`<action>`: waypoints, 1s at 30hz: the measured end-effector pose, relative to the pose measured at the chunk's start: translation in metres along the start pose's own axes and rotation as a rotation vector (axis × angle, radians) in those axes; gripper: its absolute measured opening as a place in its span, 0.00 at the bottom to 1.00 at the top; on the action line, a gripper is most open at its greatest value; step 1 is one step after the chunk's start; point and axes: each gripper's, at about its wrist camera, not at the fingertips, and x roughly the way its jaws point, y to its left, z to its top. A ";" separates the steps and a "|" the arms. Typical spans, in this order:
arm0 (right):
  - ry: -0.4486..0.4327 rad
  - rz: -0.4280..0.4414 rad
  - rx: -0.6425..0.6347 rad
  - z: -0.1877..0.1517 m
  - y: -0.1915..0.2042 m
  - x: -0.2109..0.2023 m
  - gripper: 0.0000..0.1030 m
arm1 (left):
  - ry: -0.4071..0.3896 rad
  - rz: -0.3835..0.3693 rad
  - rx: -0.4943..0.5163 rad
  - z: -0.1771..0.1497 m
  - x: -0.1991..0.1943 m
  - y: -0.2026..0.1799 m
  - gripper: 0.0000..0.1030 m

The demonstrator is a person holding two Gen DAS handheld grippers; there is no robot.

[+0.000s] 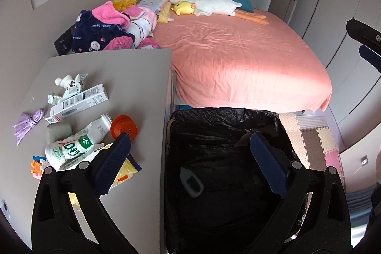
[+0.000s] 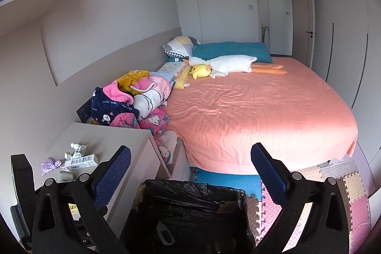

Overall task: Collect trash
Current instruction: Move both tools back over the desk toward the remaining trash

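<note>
Black plastic lines the trash bin (image 1: 221, 135), which stands on the floor right against the table's (image 1: 133, 77) right edge, at the foot of the bed (image 1: 238, 51). One pale, rounded object (image 1: 191, 182) with a dark window lies at the bin's bottom; what it is cannot be told.

Trash is scattered over the left half of the table. Nearest the front edge lies a crushed white bottle (image 1: 73, 146) with a green label, resting partly on a yellow wrapper (image 1: 128, 167). An orange round piece (image 1: 123, 126) sits just beside the bottle, toward the right edge. Behind them a long white box (image 1: 78, 102) lies flat, and a crumpled pale green wrapper (image 1: 71, 87) sits beyond it, touching the box. A purple scrap (image 1: 28, 124) lies near the left edge, a grey roll (image 1: 58, 131) sits between it and the bottle, and a small orange and blue toy piece (image 1: 38, 166) is close to the front left corner.

Both grippers are empty with their jaws spread wide. The left gripper (image 1: 190, 151) hangs over the gap between table and bin, its left finger above the bottle and wrapper, its right finger over the bin. The right gripper (image 2: 190, 166) is higher and farther back, looking down on the bin's rim (image 2: 190, 189).

Pink sheets cover the bed, with bundled blankets (image 1: 107, 27) piled by the table's far edge and a white plush goose (image 1: 209, 5) near the pillows. Foam mats (image 1: 314, 137) cover the floor to the bin's right.
</note>
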 end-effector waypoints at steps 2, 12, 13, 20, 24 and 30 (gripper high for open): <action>0.001 0.013 -0.003 -0.002 0.002 0.001 0.97 | 0.003 0.007 -0.010 0.000 0.001 0.003 0.94; 0.057 0.115 -0.031 -0.008 0.027 0.023 0.97 | 0.020 0.050 -0.074 -0.009 0.002 0.033 0.94; 0.062 0.123 -0.042 -0.009 0.031 0.025 0.97 | 0.021 0.056 -0.081 -0.010 0.002 0.037 0.94; 0.084 0.184 -0.125 -0.016 0.063 0.034 0.97 | 0.025 0.101 -0.140 -0.019 -0.004 0.066 0.94; 0.105 0.225 -0.180 -0.022 0.083 0.041 0.97 | 0.030 0.131 -0.177 -0.026 -0.007 0.084 0.94; 0.146 0.277 -0.240 -0.031 0.113 0.052 0.97 | 0.042 0.172 -0.226 -0.039 -0.014 0.110 0.94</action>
